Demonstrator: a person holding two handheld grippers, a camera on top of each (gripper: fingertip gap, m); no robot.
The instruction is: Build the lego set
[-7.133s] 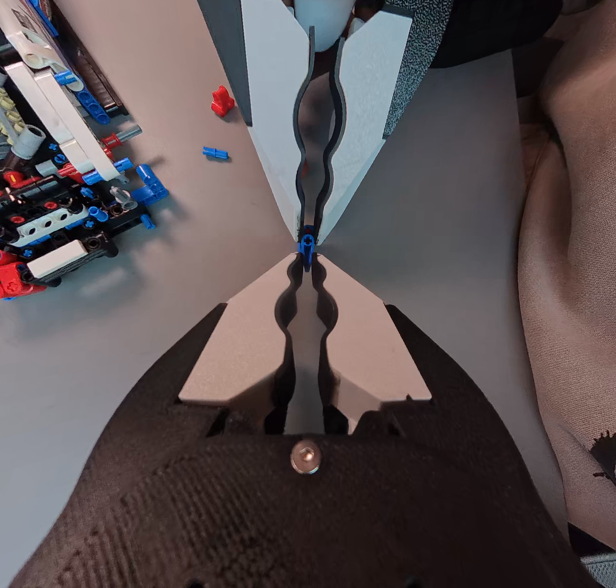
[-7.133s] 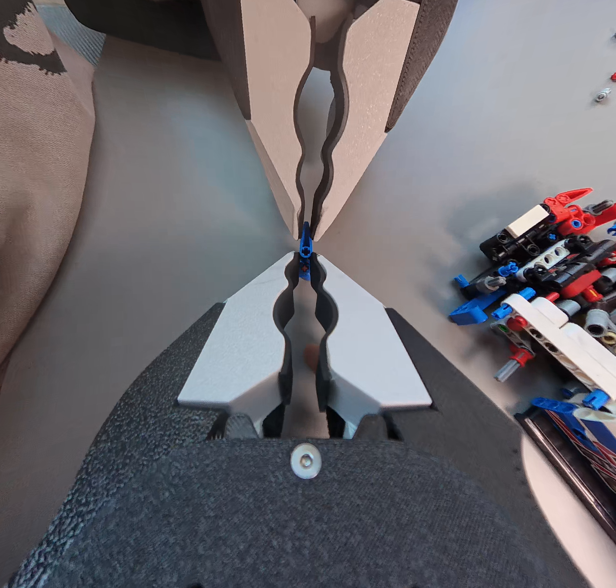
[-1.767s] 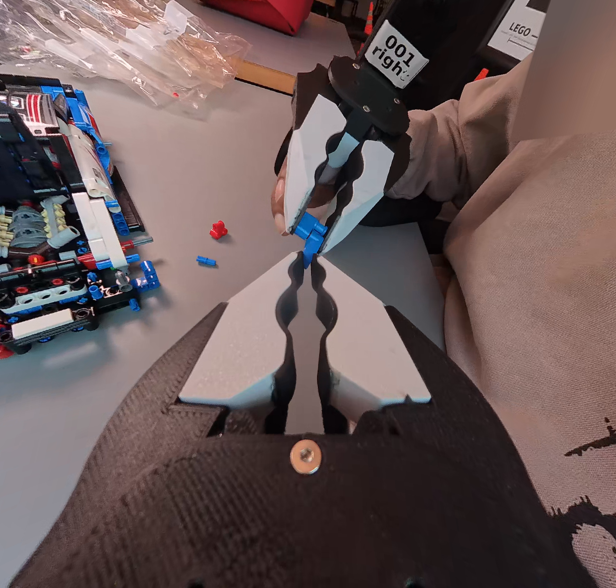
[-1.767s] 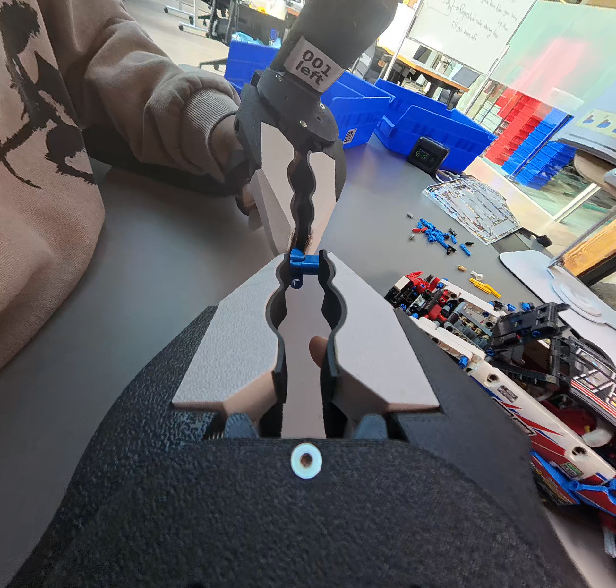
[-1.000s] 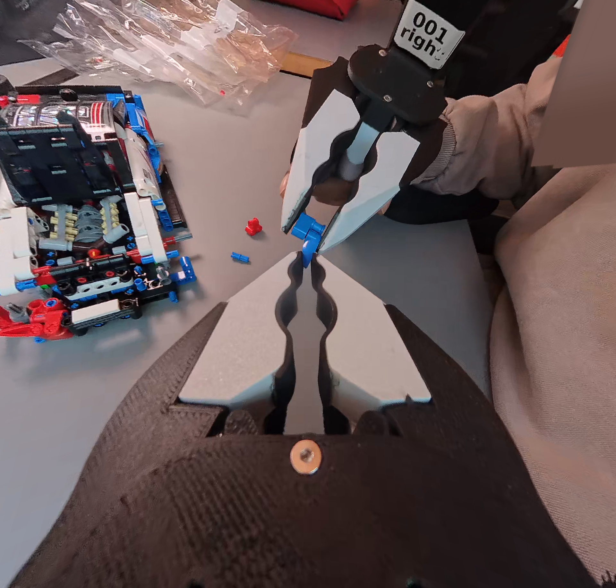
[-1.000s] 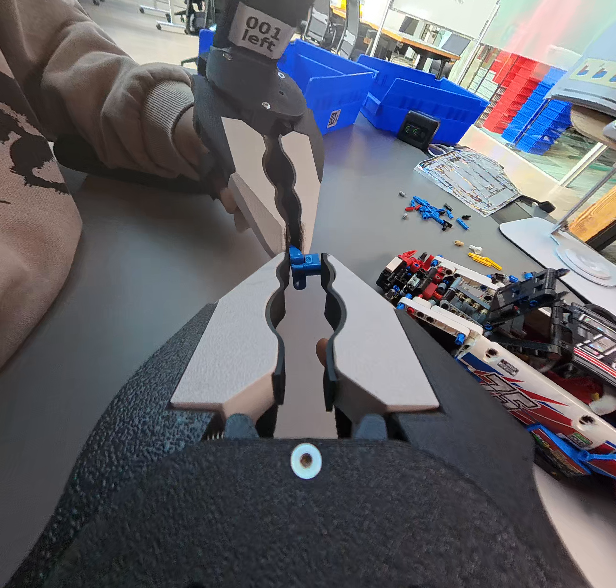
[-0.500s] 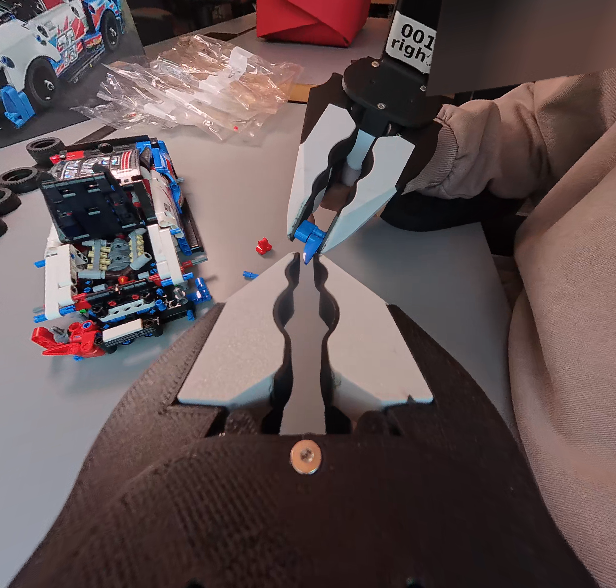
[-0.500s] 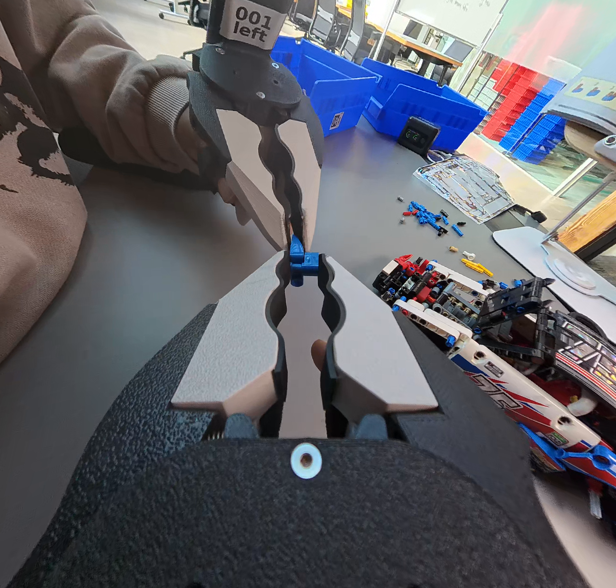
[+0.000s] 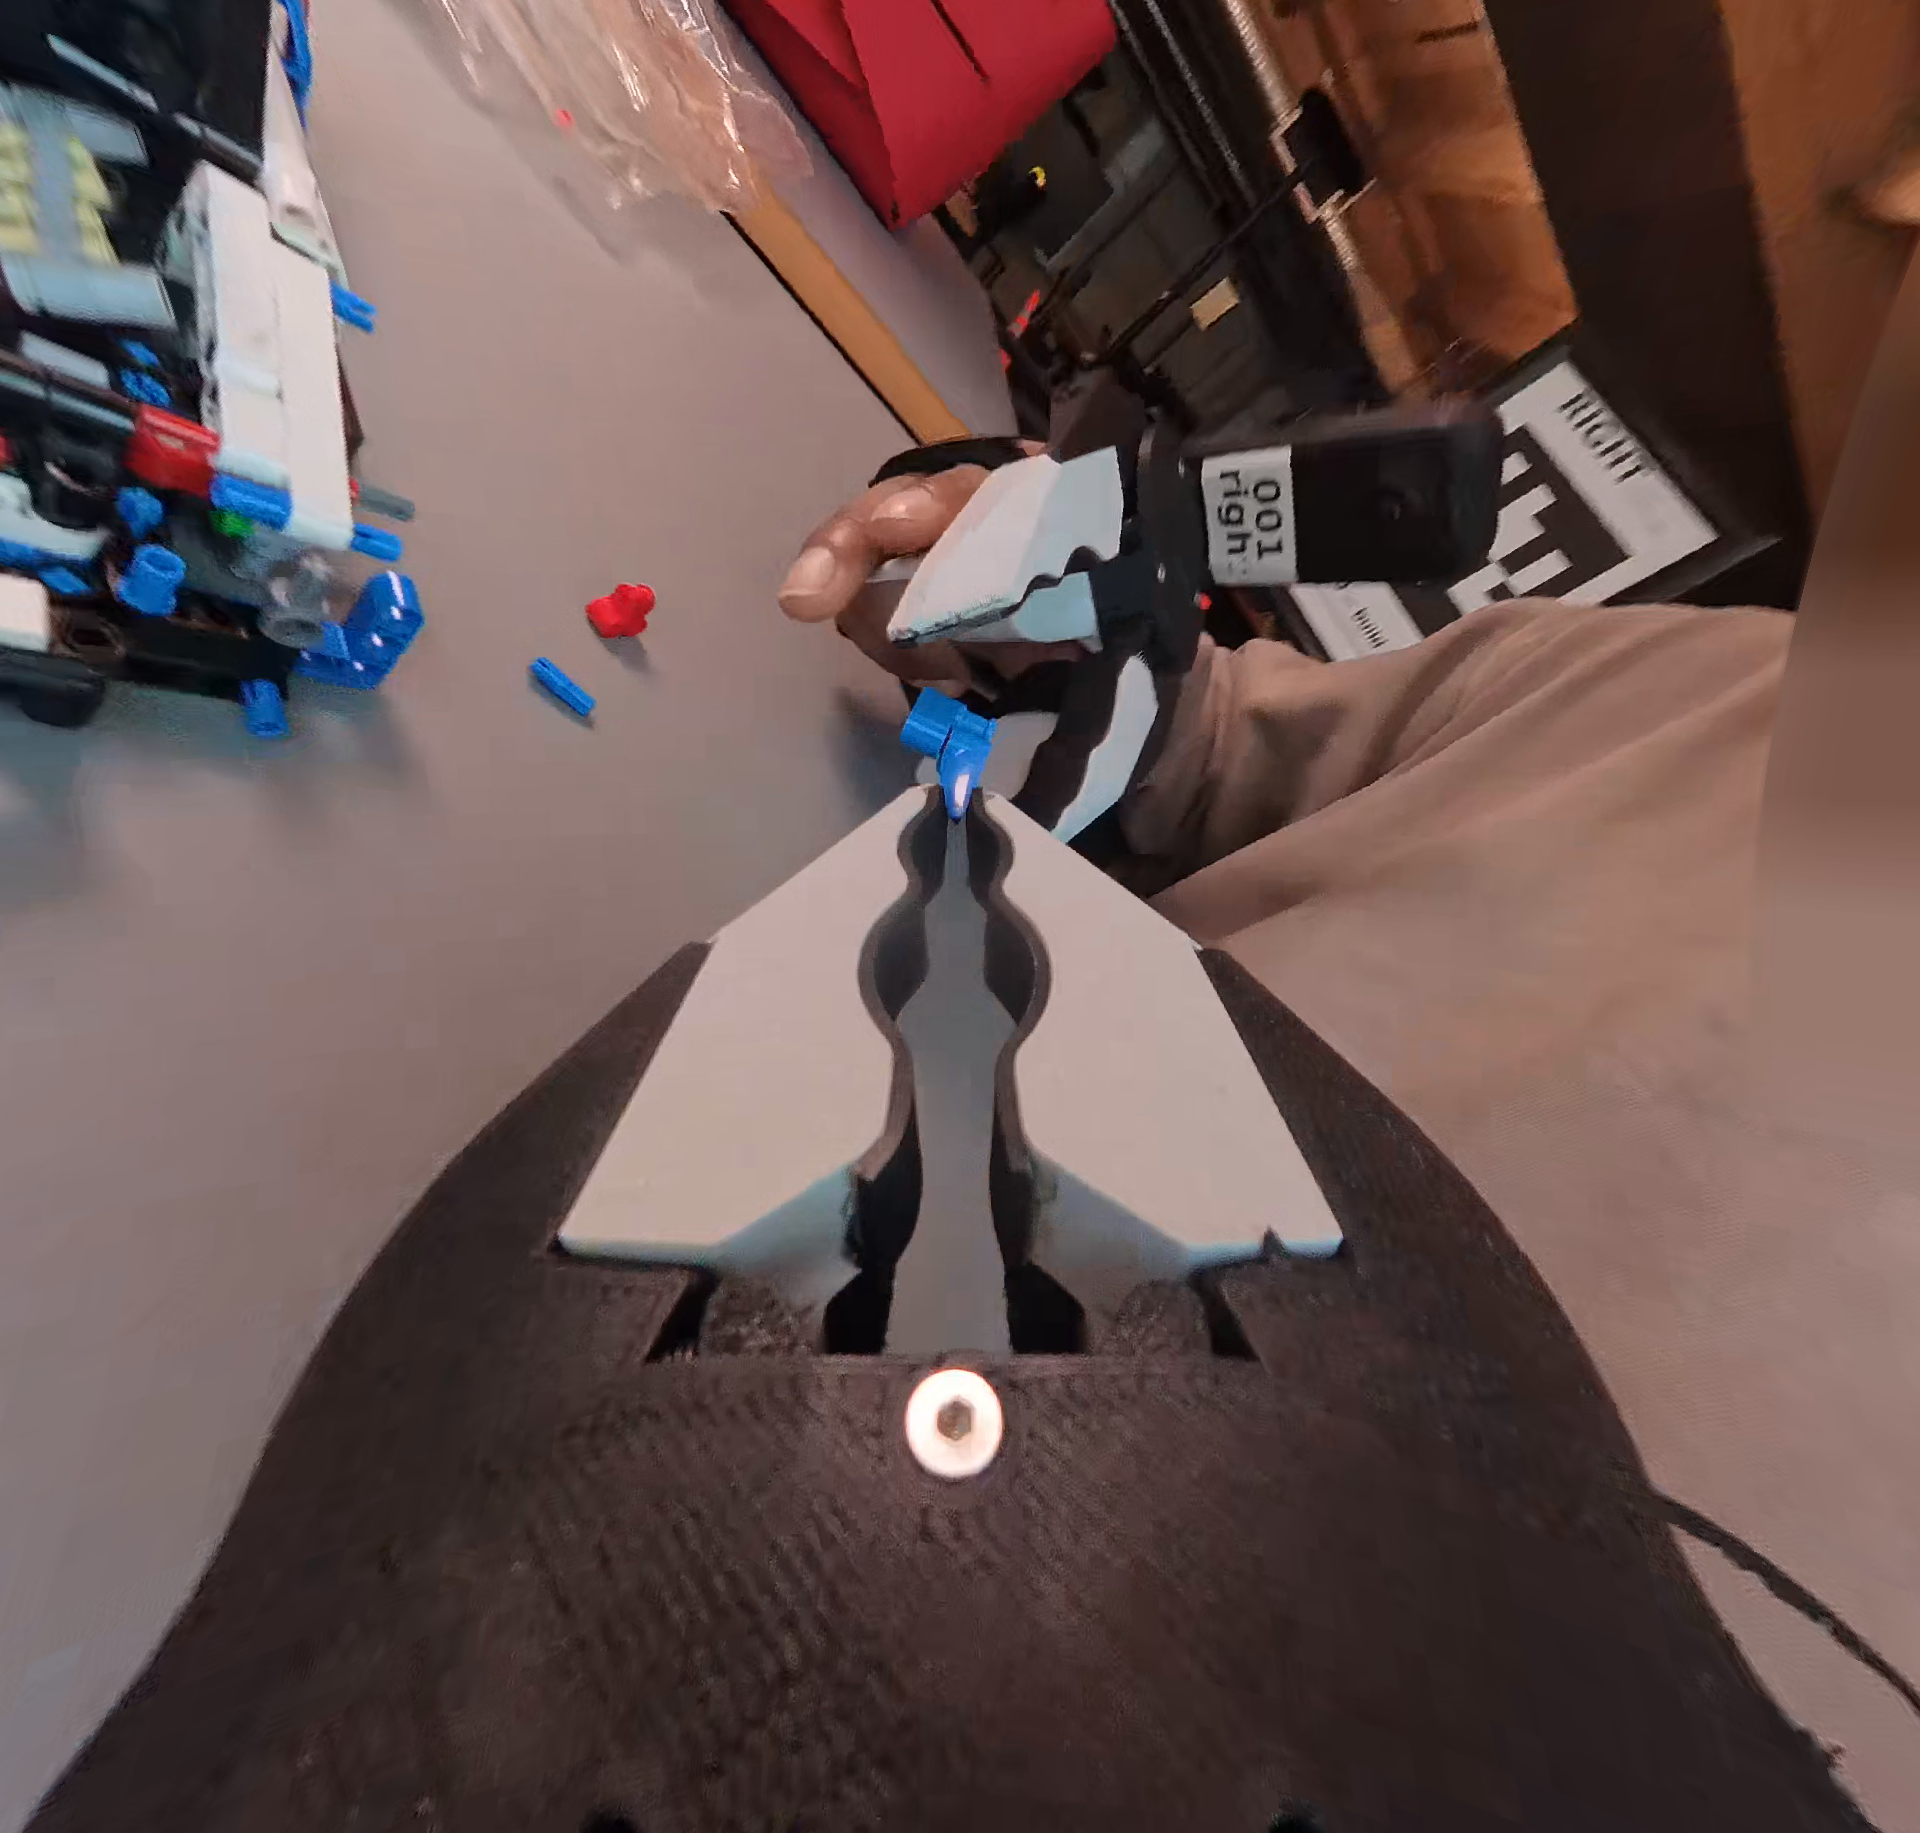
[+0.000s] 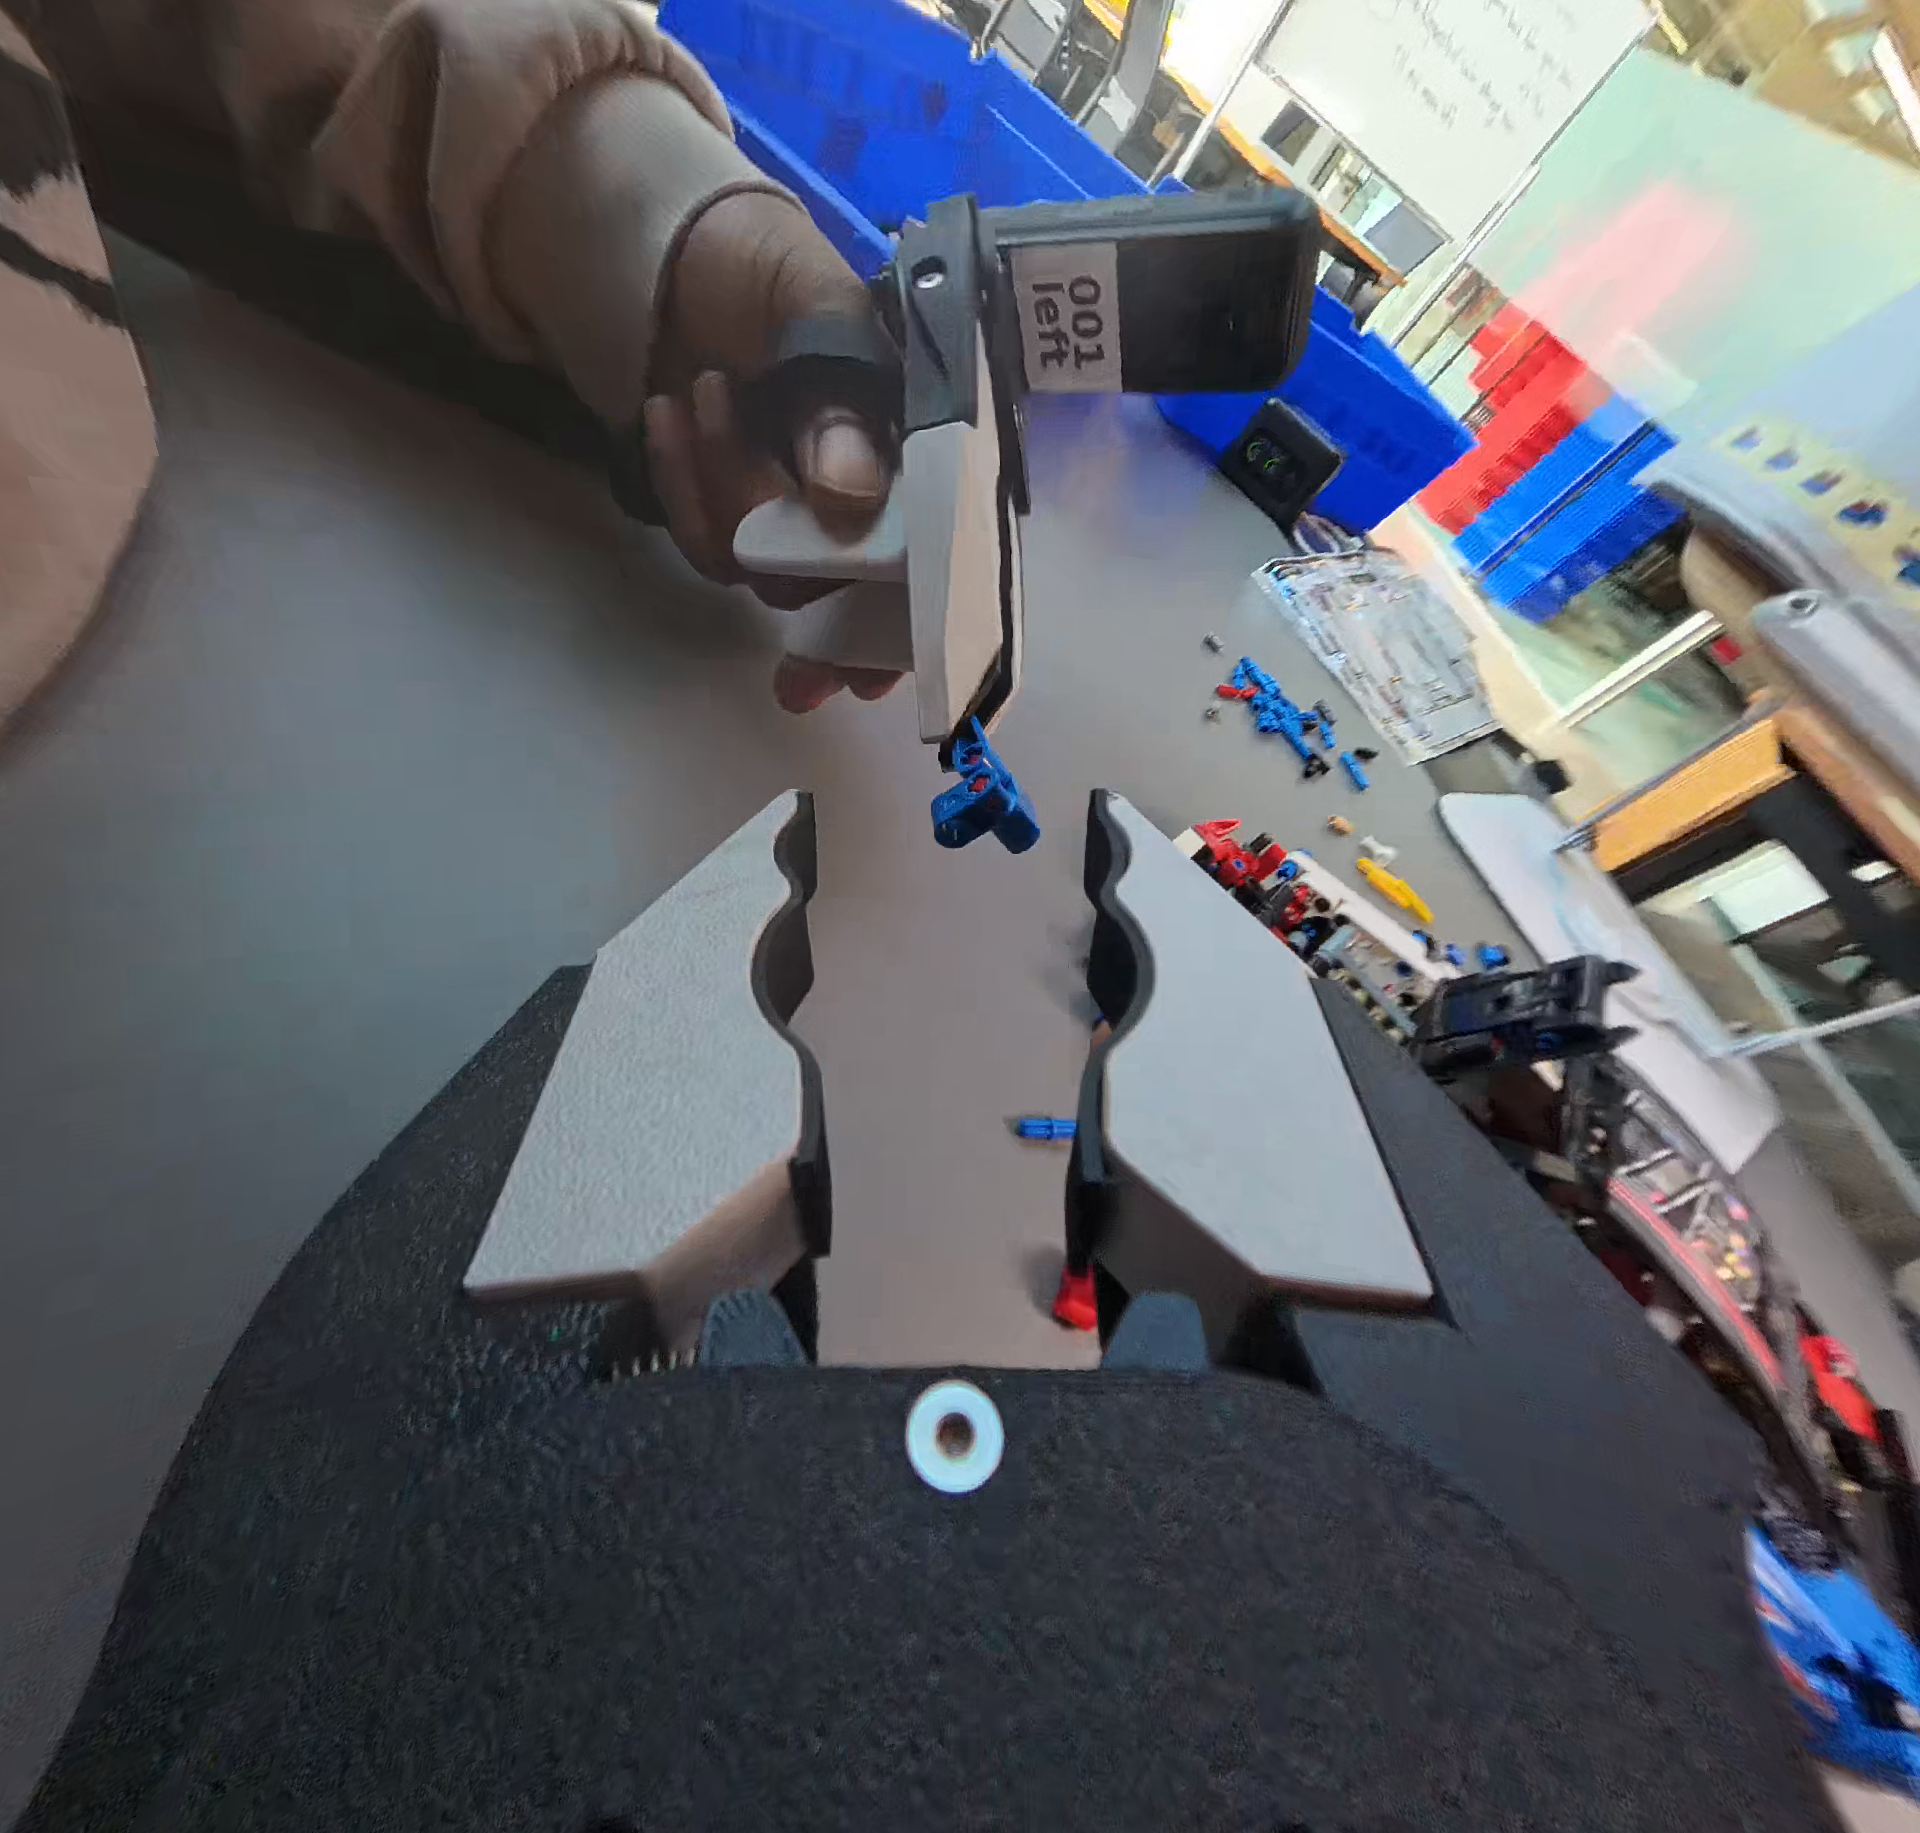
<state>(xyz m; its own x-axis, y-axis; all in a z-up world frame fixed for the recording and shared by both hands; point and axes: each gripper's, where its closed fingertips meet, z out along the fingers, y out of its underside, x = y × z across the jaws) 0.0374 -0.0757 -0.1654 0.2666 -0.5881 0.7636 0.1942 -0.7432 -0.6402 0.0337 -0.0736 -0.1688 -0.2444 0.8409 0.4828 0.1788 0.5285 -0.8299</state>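
1. Left gripper point(image 9: 956, 796): jaws closed on the thin end of a small blue connector piece point(image 9: 945, 734), held in the air above the grey table point(image 9: 623, 952).
2. Right gripper point(image 10: 951, 817): jaws spread wide, nothing between them; the blue connector piece hangs just beyond its tips.
3. Lego car point(image 9: 177, 433), far left in the left wrist view: chassis, white side panels and engine block assembled. No wheels show on it in either view; the bodywork looks unfinished.
4. Loose parts on the table: a red piece point(image 9: 620, 609) and a blue pin point(image 9: 561, 687) near the car; a scatter of small blue pieces point(image 10: 1283, 713) farther off beside the instruction booklet point(image 10: 1371, 640).
5. Judgement: the build is well along but not complete. The held sub-part still has to be fitted to the car, and the loose parts remain.
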